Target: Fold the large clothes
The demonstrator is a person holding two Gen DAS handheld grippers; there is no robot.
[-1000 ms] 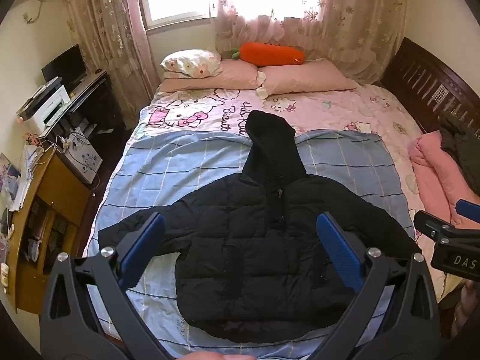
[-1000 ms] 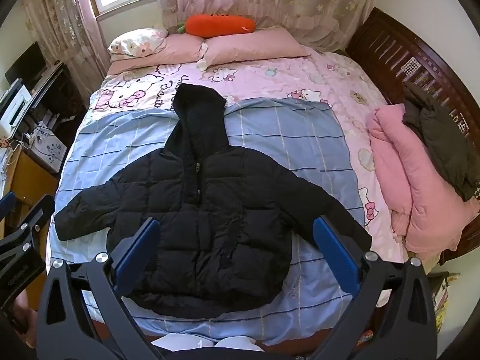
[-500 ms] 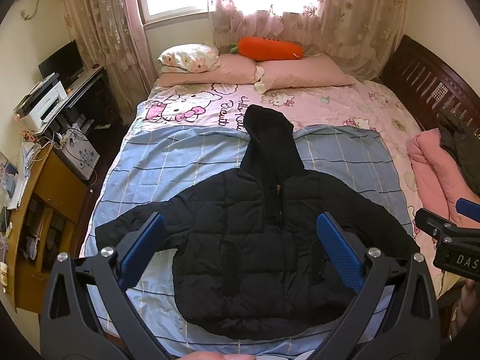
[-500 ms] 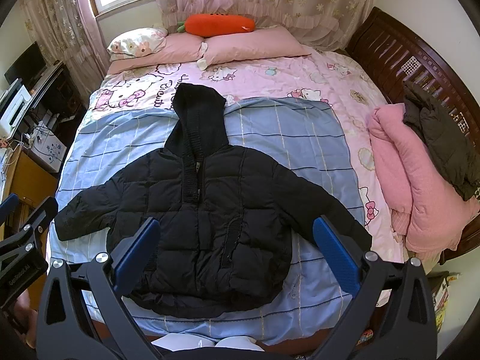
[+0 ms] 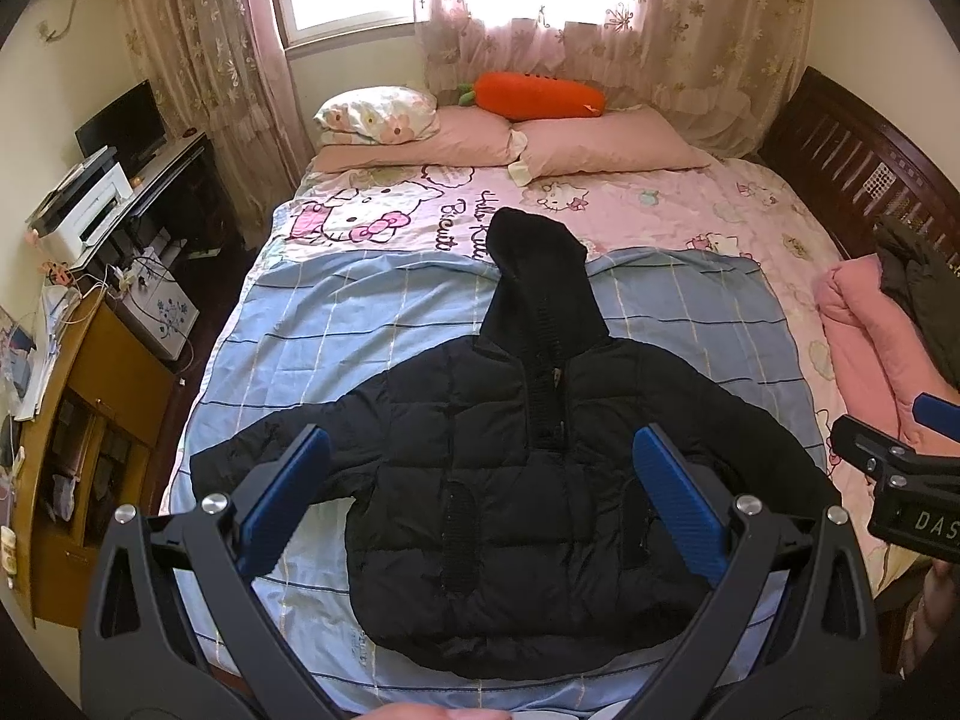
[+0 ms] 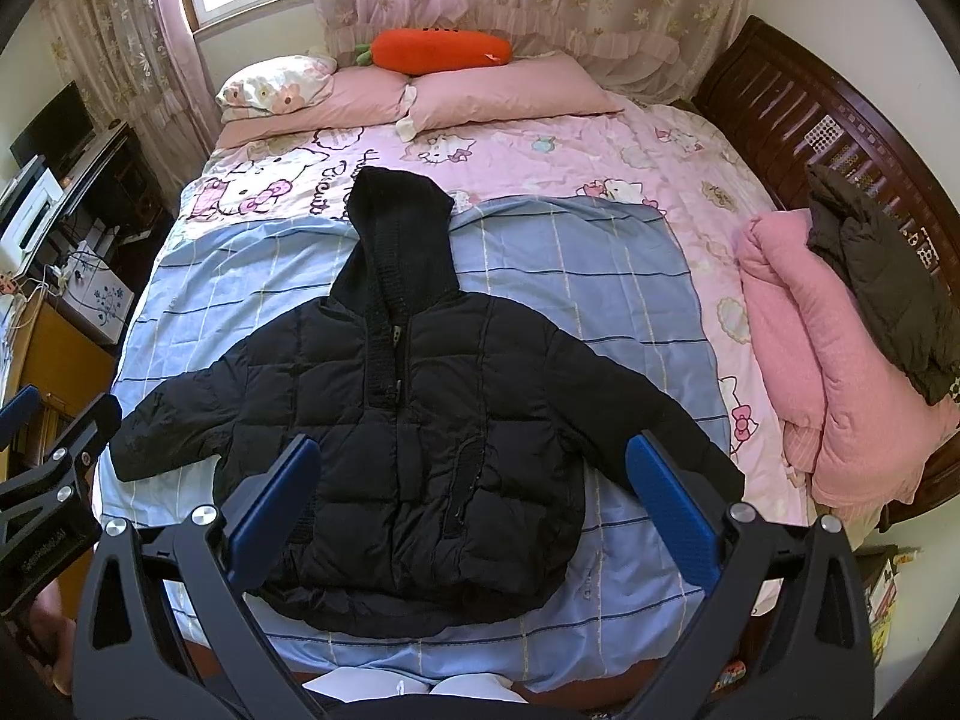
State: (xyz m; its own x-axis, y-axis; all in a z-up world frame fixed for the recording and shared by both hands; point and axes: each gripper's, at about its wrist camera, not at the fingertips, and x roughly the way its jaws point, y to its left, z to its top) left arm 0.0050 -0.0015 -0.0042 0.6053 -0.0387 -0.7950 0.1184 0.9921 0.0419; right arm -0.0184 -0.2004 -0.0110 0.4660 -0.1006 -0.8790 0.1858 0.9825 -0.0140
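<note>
A black hooded puffer jacket lies flat, front up, sleeves spread, hood pointing to the pillows, on a blue striped sheet. It also shows in the right wrist view. My left gripper is open and empty, held above the jacket's lower half. My right gripper is open and empty, above the jacket's hem and right sleeve. Each gripper shows at the edge of the other's view: the right one, the left one.
The sheet covers a bed with a pink Hello Kitty cover, pillows and an orange carrot cushion. A pink folded quilt with a dark garment lies at the right edge. A desk and cabinet stand left.
Both grippers have shifted slightly; the jacket sits a little lower in the left wrist view. The jacket has not moved. Both grippers stay open.
</note>
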